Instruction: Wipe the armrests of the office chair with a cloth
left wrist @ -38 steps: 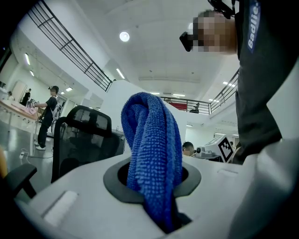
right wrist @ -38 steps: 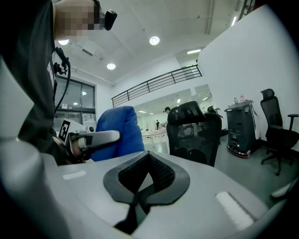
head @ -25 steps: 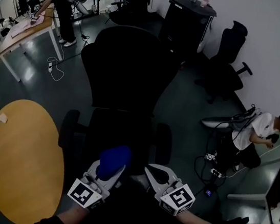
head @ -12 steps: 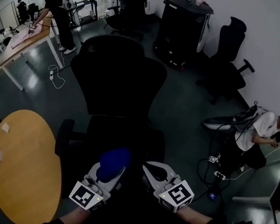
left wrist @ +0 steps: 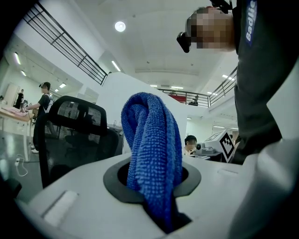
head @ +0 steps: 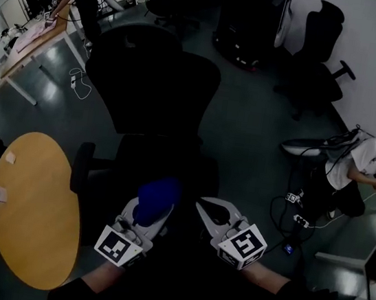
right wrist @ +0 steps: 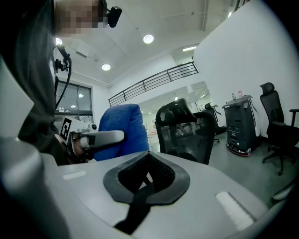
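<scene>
Blue cloth [left wrist: 152, 154] stands bunched in my left gripper [head: 142, 217], clamped tight, above the office chair's [head: 150, 99] front seat edge; my right gripper [head: 212, 213] is closed, empty. Wiping seems unstarted: next, lower onto an armrest [head: 80, 169]

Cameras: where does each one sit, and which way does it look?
Head view: on the person's head, facing steeply down at the office chair; shows both arms, left gripper, right gripper.
Left gripper view: on that gripper, looking along jaws shut on the blue cloth; person's torso at right.
Right gripper view: on that gripper, along closed, empty jaws; torso at left.
Shared: all three show cloth and chair.
</scene>
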The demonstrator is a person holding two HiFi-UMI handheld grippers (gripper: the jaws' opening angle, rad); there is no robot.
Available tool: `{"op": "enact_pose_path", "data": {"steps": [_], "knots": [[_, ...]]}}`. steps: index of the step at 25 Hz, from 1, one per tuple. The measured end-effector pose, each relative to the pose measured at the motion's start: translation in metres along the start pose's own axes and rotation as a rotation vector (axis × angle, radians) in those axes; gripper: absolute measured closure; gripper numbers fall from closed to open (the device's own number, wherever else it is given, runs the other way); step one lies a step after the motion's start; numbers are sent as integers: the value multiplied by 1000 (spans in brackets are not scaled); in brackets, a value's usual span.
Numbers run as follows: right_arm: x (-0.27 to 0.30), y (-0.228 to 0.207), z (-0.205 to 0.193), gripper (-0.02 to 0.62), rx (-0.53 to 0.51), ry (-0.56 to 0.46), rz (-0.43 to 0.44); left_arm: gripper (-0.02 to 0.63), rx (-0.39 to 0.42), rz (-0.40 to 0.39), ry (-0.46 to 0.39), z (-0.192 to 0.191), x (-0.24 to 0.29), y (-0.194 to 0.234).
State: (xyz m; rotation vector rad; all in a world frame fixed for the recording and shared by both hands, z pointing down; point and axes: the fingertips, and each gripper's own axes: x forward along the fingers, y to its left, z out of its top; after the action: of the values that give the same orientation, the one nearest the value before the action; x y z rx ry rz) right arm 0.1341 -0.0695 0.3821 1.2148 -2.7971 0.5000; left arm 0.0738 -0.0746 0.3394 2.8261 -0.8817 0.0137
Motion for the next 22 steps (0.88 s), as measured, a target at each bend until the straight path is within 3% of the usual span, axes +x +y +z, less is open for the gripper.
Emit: {"op": "enact_pose_path", "data": {"steps": [10, 18, 22], "knots": [[-7, -10, -10, 591, 22, -8, -4, 497, 39, -9, 61, -13, 17, 6], [-21, -35, -50, 591, 58, 58, -63, 497, 169, -39, 141, -33, 65, 31], [-27, -42, -76, 591, 75, 112, -72, 497, 227, -65, 192, -62, 97, 48]]}}
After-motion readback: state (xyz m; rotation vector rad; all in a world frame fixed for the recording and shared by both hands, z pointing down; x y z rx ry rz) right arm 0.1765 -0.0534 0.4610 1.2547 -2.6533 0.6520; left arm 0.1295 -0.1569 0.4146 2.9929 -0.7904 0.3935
